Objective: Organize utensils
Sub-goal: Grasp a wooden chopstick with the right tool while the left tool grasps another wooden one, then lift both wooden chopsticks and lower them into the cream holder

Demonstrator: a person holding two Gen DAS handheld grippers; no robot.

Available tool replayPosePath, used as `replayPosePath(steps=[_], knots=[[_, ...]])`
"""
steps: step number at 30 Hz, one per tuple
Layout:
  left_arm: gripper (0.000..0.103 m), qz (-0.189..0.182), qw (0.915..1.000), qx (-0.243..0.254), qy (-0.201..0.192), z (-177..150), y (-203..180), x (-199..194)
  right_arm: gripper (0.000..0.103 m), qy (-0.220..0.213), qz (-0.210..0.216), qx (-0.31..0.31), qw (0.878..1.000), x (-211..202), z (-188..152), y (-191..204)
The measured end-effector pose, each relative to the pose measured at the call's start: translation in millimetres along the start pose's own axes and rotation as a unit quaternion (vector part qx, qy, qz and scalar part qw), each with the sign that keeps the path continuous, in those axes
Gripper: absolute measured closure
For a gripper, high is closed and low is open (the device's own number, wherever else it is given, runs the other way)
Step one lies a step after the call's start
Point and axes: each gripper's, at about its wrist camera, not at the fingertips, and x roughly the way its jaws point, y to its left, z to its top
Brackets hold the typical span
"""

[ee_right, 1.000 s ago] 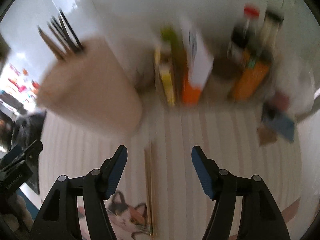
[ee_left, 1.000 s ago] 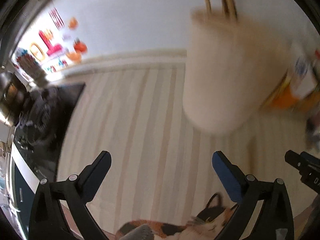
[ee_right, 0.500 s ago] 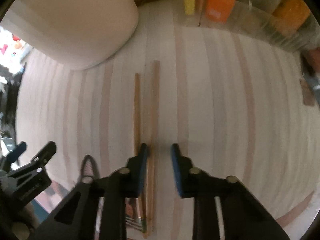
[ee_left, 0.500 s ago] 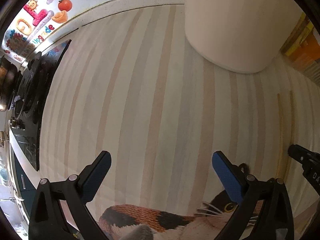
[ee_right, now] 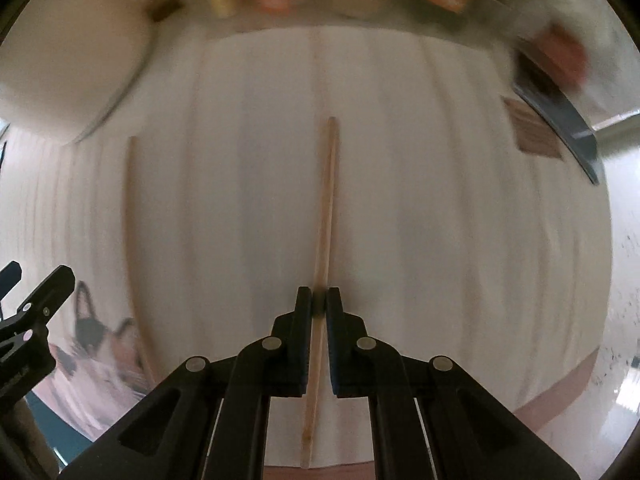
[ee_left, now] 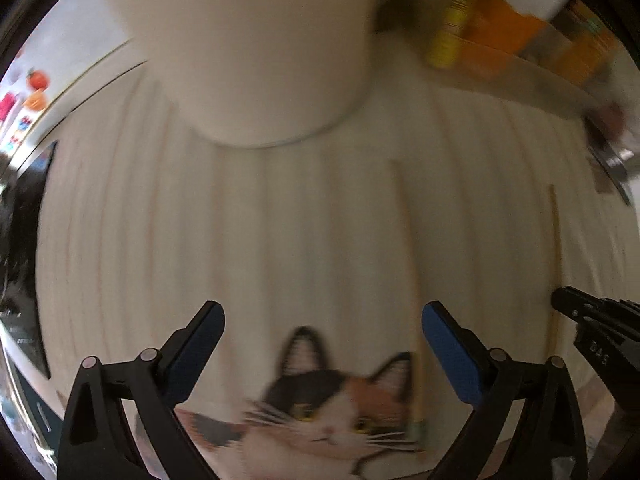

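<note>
My right gripper (ee_right: pixel 319 304) is shut on a wooden chopstick (ee_right: pixel 327 200), which points forward over the striped cloth (ee_right: pixel 440 220). The same chopstick (ee_left: pixel 554 240) shows at the right of the left wrist view, held by the right gripper (ee_left: pixel 564 306). A second chopstick (ee_left: pixel 408 260) lies on the cloth just inside my left gripper's right finger; it also shows in the right wrist view (ee_right: pixel 130 240). My left gripper (ee_left: pixel 322 328) is open and empty above the cloth's cat picture (ee_left: pixel 332 404). A cream utensil holder (ee_left: pixel 256 48) stands ahead, also in the right wrist view (ee_right: pixel 68 60).
Bottles and boxes (ee_left: pixel 500 28) stand behind the cloth at the back right, blurred. A black stove top (ee_left: pixel 20 240) lies off the cloth's left edge. A dark flat object (ee_right: pixel 560 116) and a brown card (ee_right: pixel 532 132) lie at the cloth's right side.
My right gripper has closed on one chopstick and carried it to the right, away from the other. My left gripper has shifted right, toward the lying chopstick, still open.
</note>
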Motion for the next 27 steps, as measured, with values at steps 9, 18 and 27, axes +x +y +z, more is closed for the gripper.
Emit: replayPosePath(steps=[9,18,27], knots=[[0.018,-0.008,0.9991,0.036,0.02,2.8,-41.2,19.2,0.096,-0.001,0.013,0.048,0.999,6.9,-3.9,-49.0],[0.079,-0.019,0.9984,0.051,0.015,-1.9,-45.3,24.3,0.096,-0.005,0.016,0.047,0.999,6.1,-4.8,-63.1],[0.099,-0.004,0.999,0.041,0.018,-16.8,-21.3,19.0,0.096,-0.011,0.012,0.046,0.999,8.4,-18.4,-13.8]])
